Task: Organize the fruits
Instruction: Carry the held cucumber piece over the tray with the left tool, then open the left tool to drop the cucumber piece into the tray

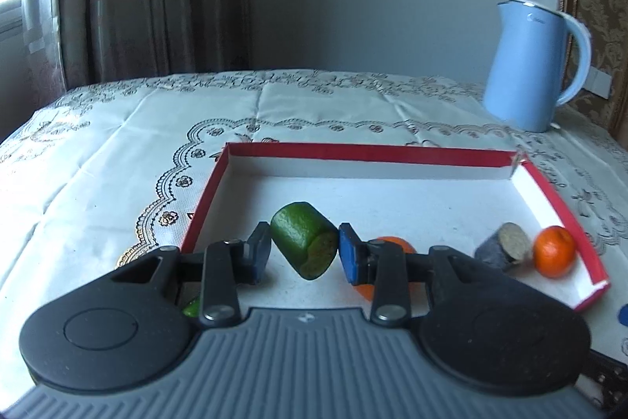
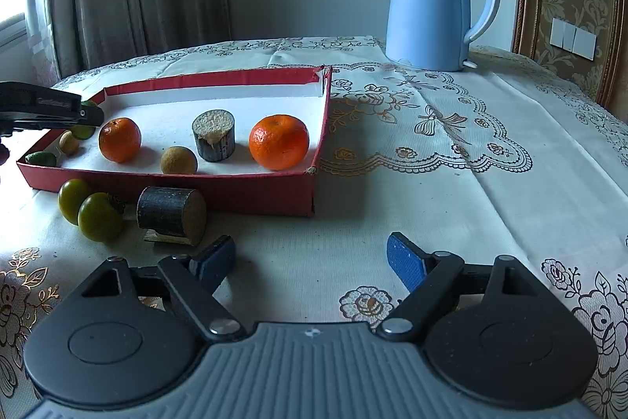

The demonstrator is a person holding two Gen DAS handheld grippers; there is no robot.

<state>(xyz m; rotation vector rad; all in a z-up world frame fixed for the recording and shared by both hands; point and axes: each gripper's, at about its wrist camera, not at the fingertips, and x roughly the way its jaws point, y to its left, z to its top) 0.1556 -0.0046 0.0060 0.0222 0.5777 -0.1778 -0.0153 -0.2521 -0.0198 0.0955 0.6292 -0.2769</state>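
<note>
Currently left gripper (image 1: 304, 252) is clamped on the green fruit chunk (image 1: 305, 244), long axis tilted, above the red tray (image 1: 369, 152), while right gripper (image 2: 310, 262), jaws wide and empty, sits nearer the dark cylinder (image 2: 172, 211) lying sideways outside it.

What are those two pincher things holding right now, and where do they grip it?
The left tool pinches a cut green fruit piece across its sides, above the red tray. The right tool holds nothing.

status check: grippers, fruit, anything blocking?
Left gripper shut on green fruit piece, over red tray. Right gripper open, empty, above tablecloth. Nothing blocking.
</note>
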